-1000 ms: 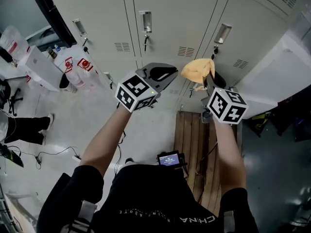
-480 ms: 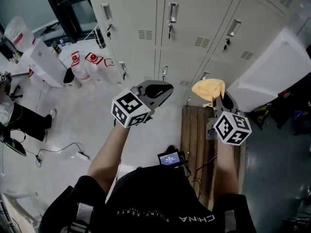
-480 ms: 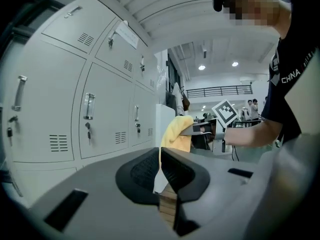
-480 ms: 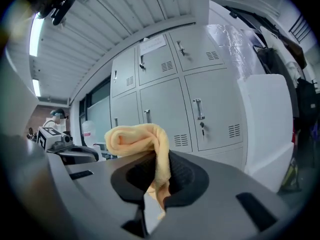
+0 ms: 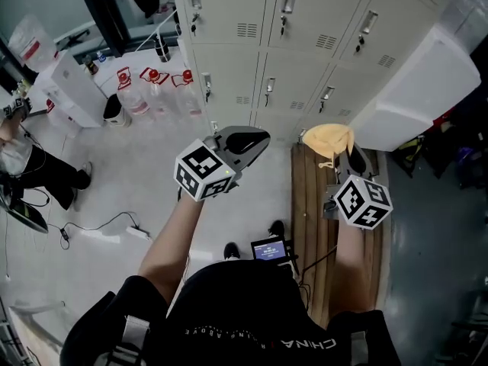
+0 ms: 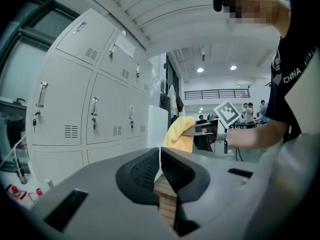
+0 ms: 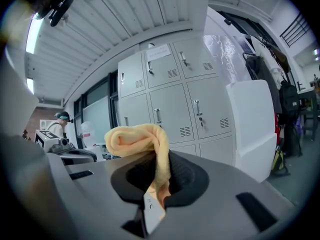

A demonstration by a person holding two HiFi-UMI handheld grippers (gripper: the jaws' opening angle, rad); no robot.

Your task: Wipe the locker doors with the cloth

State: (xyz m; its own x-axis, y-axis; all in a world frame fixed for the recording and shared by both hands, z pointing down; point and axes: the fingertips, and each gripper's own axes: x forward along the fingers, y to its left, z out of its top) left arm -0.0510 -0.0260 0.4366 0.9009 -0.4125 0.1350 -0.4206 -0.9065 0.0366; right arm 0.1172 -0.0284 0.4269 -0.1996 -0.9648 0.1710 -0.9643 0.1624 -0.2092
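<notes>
Seen from above, a person holds two claws out toward a bank of pale grey locker doors (image 5: 305, 44). The right claw (image 5: 341, 155) grasps a bunched yellow cloth (image 5: 328, 139), held in the air apart from the doors, above wooden planks (image 5: 305, 204). The left claw (image 5: 248, 139) is clenched, pads together, beside the cloth

yellow cloth (image 5: 329, 139), pale grey locker doors (image 5: 297, 44)
</notes>
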